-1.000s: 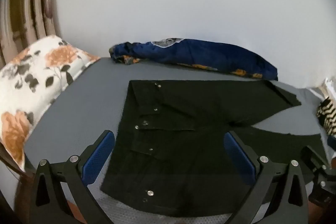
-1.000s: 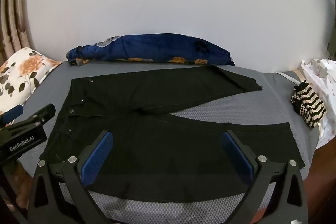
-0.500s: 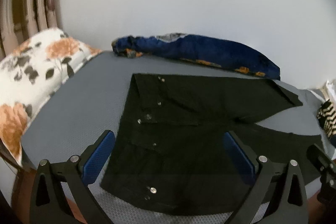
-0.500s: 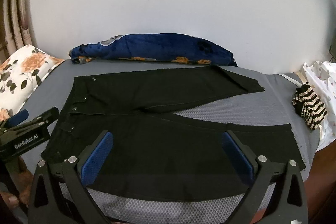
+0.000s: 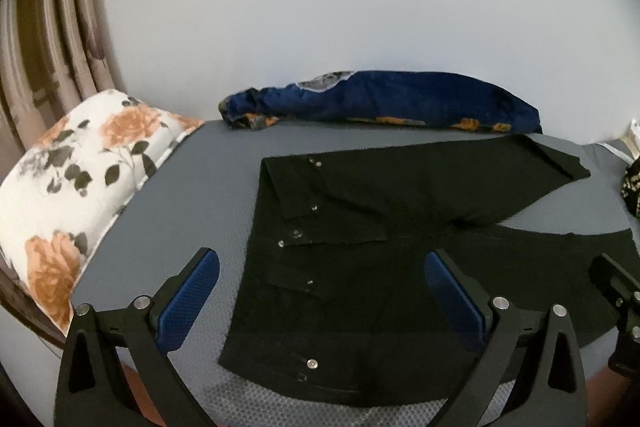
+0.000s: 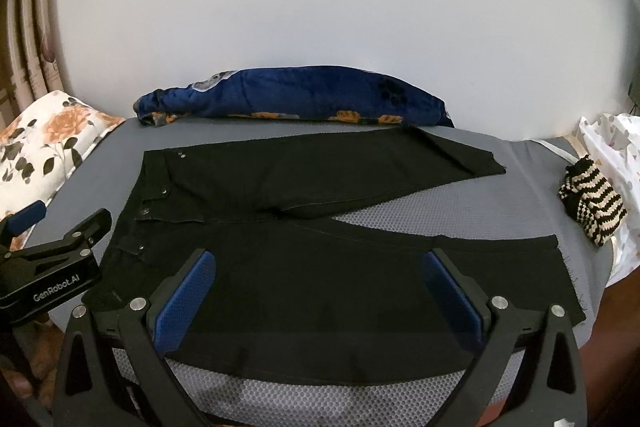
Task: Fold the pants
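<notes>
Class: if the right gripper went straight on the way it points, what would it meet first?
Probably the black pants: the open right gripper points at the near leg, though depth is unclear.

Black pants (image 6: 320,267), grey mesh-patterned bed (image 6: 500,199), navy blanket (image 6: 300,93) with orange flowers, white orange-floral pillow (image 5: 80,187), black-and-cream striped knit (image 6: 592,205)

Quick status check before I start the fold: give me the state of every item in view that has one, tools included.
black pants: spread flat on the bed, unfolded, legs splayed apart in a V.
left tool: open, empty, above the waistband end.
right tool: open, empty, above the near leg.
blue blanket: bunched up along the wall.
floral pillow: lying at the bed's left edge.
striped knit item: crumpled at the right edge.
</notes>
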`<action>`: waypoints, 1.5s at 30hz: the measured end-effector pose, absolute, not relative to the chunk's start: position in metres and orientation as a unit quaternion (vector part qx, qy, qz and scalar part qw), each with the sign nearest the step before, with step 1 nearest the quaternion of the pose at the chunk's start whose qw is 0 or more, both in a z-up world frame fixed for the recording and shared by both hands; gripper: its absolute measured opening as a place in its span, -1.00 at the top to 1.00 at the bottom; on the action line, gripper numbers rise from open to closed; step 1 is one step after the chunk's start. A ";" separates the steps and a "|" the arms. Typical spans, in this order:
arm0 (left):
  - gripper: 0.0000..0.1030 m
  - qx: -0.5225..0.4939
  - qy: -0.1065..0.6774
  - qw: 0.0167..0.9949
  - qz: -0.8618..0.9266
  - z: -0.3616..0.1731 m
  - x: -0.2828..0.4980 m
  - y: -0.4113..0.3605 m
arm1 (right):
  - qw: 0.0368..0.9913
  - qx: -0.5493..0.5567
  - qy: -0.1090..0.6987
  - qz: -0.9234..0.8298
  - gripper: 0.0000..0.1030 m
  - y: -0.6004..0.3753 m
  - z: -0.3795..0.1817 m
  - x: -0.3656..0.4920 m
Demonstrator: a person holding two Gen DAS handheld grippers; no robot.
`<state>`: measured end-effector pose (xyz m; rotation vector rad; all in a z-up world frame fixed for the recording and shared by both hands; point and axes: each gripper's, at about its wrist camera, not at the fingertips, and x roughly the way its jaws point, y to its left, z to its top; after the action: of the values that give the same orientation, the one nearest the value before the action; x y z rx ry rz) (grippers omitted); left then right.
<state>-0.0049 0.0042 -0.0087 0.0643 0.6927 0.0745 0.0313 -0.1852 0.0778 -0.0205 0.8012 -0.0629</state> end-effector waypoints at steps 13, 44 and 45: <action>-0.97 0.025 0.319 0.947 0.021 0.018 -0.017 -0.001 | 0.922 -0.005 0.387 -0.021 -1.00 -0.182 0.081 0.034; -0.97 -0.019 0.413 0.910 0.027 -0.038 0.083 0.088 | 0.887 0.115 0.446 0.012 -1.00 -0.218 0.043 0.063; -0.97 -0.022 0.413 0.910 0.021 -0.042 0.096 0.098 | 0.885 0.113 0.451 0.011 -1.00 -0.219 0.039 0.066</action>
<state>0.0960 0.0980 -0.0421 -0.0445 0.8513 0.0433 0.0659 -0.2186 0.0388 0.2361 0.9382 0.0237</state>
